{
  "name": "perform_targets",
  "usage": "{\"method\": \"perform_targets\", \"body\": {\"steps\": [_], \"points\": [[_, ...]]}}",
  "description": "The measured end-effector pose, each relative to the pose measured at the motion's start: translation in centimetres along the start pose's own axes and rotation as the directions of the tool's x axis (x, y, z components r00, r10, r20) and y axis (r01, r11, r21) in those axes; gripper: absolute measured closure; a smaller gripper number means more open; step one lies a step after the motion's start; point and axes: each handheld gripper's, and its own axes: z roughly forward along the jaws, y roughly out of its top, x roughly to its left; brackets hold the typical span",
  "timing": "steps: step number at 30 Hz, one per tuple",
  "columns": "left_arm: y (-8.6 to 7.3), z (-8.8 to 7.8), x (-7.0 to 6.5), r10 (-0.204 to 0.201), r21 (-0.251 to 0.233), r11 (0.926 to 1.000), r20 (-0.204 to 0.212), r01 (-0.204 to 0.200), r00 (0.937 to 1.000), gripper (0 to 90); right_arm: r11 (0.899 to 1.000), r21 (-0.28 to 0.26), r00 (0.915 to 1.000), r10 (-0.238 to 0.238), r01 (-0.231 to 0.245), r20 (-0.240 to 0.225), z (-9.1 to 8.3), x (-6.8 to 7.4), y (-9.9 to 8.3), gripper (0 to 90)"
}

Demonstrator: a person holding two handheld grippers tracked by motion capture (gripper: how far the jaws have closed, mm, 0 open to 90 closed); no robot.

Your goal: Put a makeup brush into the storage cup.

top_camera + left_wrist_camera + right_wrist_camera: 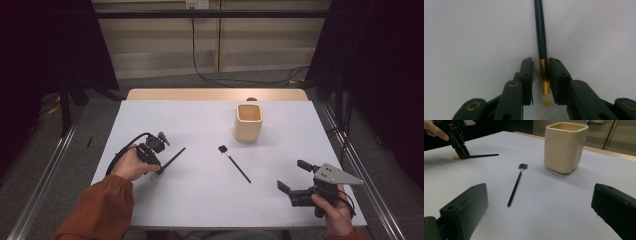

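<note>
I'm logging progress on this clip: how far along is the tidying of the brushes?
Done: nothing looks finished; the cream cup shows no brush sticking out. In hand: the left gripper has its fingers around the gold collar of the gold-banded brush, which lies on the table. Left, probably: lifting it, and the flat-headed brush, untouched mid-table. The right gripper is open, holding nothing.

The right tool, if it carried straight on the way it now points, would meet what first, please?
Probably the thin black brush lying on the table ahead of the right tool; the cream cup stands farther on, though depth is hard to judge.
</note>
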Motion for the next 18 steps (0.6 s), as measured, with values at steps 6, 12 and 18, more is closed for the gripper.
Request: {"method": "perform_targets", "body": {"steps": [6,12,18], "points": [[0.12,0.15,0.13,-0.010,0.009,0.9999,0.002,0.010,0.9999,77.1,1.000,-0.006,1.0000,0.003,-0.003,0.004,-0.12,-0.07,-0.01,0.2],[0.13,0.12,0.18,-0.020,0.009,0.9998,-0.009,0.020,0.9998,83.5,1.000,-0.004,1.0000,0.002,-0.002,0.005,-0.11,-0.04,-0.01,0.2],[0.13,0.04,0.04,-0.006,0.007,1.0000,-0.020,0.006,0.9998,84.3,1.000,-0.002,1.0000,0.001,-0.001,0.005,-0.06,-0.07,-0.02,0.2]]}}
